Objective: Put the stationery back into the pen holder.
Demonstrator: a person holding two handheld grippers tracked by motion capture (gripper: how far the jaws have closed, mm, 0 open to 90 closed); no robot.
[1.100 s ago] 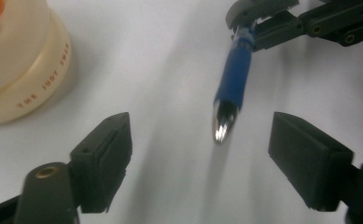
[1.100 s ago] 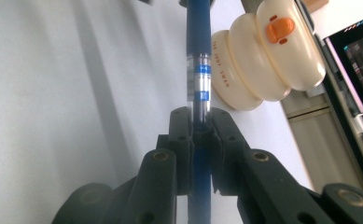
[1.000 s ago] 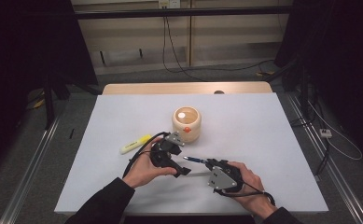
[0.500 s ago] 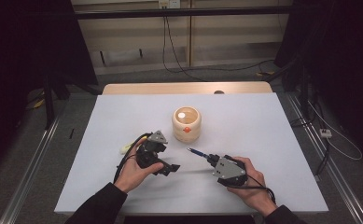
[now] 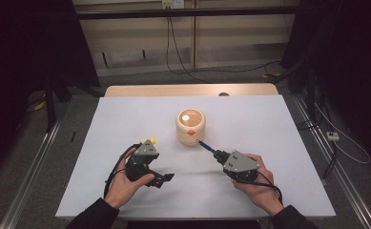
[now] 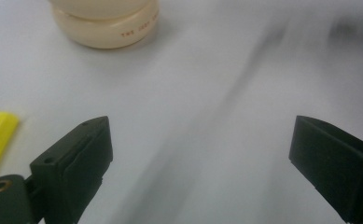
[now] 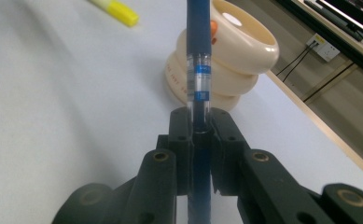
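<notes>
Fingers of right gripper (image 7: 200,140) clamp a blue pen (image 7: 198,56) near its rear end, pen running straight out fwd, tip close to the cream holder (image 5: 190,127) but apart from it. Left gripper (image 6: 200,154) fingers have just been opening, now spread wide w/ nothing between, over bare white table (image 5: 269,124). Yellow highlighter (image 7: 115,9) lies on table just beyond left gripper, left of holder. Holder stands upright at table centre, orange mark on front.
</notes>
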